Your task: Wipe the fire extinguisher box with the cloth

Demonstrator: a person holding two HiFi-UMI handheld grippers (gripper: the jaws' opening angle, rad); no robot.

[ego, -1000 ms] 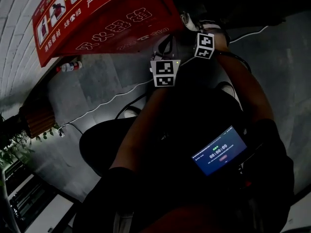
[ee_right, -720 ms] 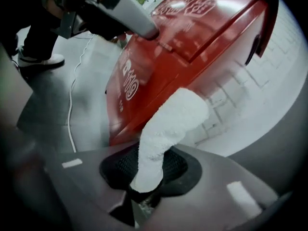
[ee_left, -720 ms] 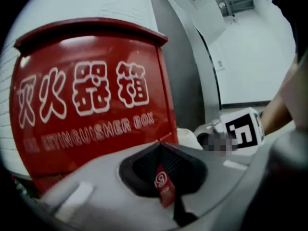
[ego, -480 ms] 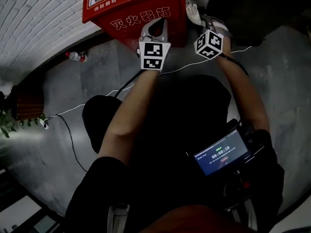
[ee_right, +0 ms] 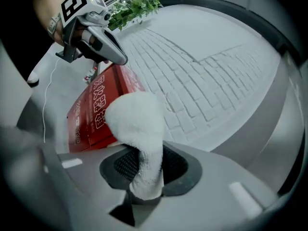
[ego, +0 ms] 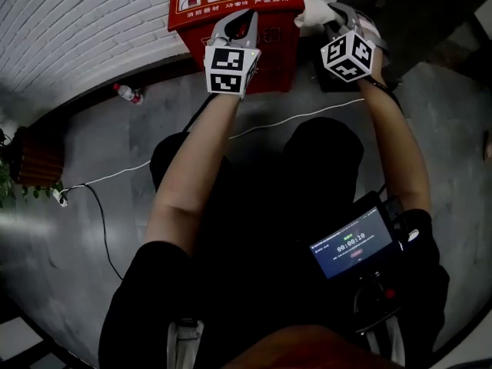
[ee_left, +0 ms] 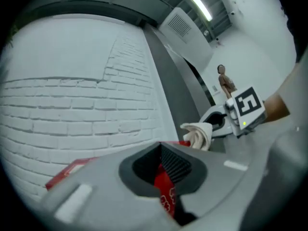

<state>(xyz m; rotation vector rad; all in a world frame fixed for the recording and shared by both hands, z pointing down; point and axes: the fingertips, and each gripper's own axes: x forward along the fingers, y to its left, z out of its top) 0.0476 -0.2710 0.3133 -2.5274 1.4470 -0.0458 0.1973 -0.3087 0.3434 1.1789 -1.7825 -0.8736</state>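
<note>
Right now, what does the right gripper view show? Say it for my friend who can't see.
The right gripper pinches a fluffy white cloth between its jaws. Behind it stands the red fire extinguisher box against a white brick wall, with the left gripper by the box's top.

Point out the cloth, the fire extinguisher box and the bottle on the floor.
cloth (ee_right: 137,119), right gripper view, on its bunched upper part.
fire extinguisher box (ego: 277,52), head view, on its red front face.
bottle (ego: 125,93), head view, on its body.
</note>
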